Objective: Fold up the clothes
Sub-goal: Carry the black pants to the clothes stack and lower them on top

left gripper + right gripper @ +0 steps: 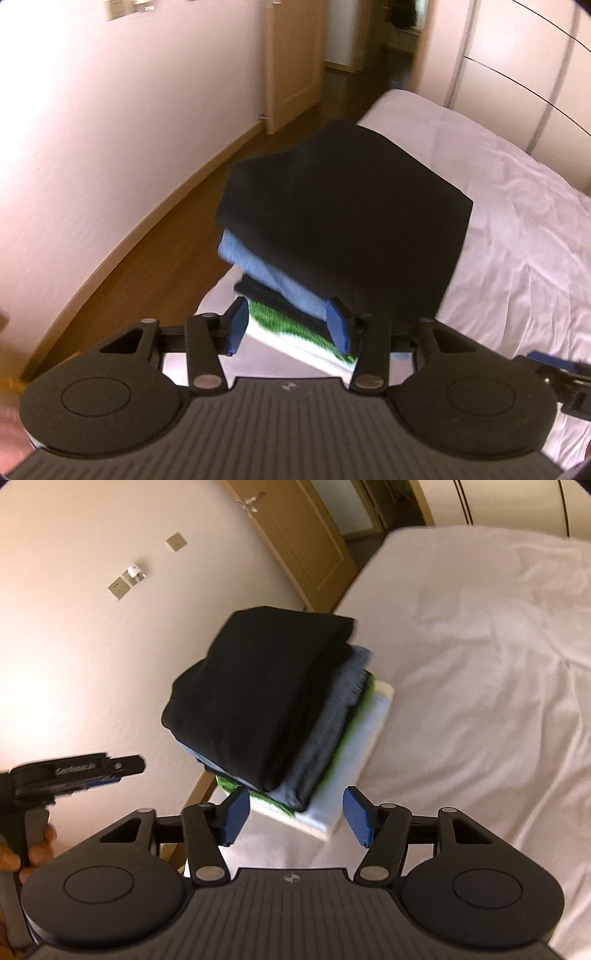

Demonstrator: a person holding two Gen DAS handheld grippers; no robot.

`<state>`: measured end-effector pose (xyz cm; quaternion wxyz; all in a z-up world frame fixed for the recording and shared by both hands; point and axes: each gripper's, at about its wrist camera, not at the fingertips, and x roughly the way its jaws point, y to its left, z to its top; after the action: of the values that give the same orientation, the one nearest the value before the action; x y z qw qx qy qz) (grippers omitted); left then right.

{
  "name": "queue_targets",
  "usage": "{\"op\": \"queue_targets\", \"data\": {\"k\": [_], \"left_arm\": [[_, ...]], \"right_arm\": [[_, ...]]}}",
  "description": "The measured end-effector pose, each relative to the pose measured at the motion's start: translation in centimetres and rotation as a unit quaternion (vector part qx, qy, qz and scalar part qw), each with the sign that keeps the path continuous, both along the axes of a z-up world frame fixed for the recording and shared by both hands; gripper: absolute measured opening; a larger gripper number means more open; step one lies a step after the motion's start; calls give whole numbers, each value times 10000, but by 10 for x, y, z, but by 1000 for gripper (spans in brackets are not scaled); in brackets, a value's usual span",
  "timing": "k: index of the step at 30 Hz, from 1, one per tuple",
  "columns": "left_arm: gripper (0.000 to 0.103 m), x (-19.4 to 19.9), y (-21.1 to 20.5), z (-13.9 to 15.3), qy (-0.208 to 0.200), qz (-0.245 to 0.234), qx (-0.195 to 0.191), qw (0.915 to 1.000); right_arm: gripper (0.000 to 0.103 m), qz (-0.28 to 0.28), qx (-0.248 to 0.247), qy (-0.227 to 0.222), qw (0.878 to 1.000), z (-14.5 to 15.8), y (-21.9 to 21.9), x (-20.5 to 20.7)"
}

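A stack of folded clothes [332, 236] is sitting at the corner of a bed with a white sheet [517, 206], straight ahead of both grippers. The top piece is a black folded garment [258, 698]; under it are lying a blue one [273, 273], another dark one, a green-patterned one [295, 325] and a pale, whitish one [354, 746] at the bottom.

The left gripper [290, 326] is hovering at the near edge of the stack, its blue pads [338, 325] spread apart on either side of the lower layers, clamping nothing. The right gripper [295, 818] is likewise standing released, its pads wide of the stack's near corner. In the right wrist view the left tool's handle is showing to the left, held in a hand [26, 853]. Beyond the stack a wooden door [295, 535] and a pale wall [92, 646] are showing.
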<state>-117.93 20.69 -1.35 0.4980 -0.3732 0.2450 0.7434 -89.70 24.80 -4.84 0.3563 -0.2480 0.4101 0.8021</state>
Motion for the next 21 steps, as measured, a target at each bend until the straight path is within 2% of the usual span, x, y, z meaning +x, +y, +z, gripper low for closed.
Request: {"op": "queue_targets", "data": {"k": [2,4,6,12,21], "left_arm": [[23,-18,13,-3,-24,-285,-29,9996],[23,-34,27,-5,-68,-616,38,9981],[23,-48,44,-10,-26,-853,-80,9963],[23,-77,84,-21,40,-1361,-276,9903],[23,-89,109,-40,-137,-1973,-283,9798]], "right_arm": [[55,-28,170,-108,9998,-1,1,-29],[49,-68,304,-177,9994,-2,4,-55],[48,-142,397,-251,9988,-5,11,-74],[48,-555,450,-556,9959,-19,36,-105],[50,-1110,538,-957,9877,-42,72,-150]]}}
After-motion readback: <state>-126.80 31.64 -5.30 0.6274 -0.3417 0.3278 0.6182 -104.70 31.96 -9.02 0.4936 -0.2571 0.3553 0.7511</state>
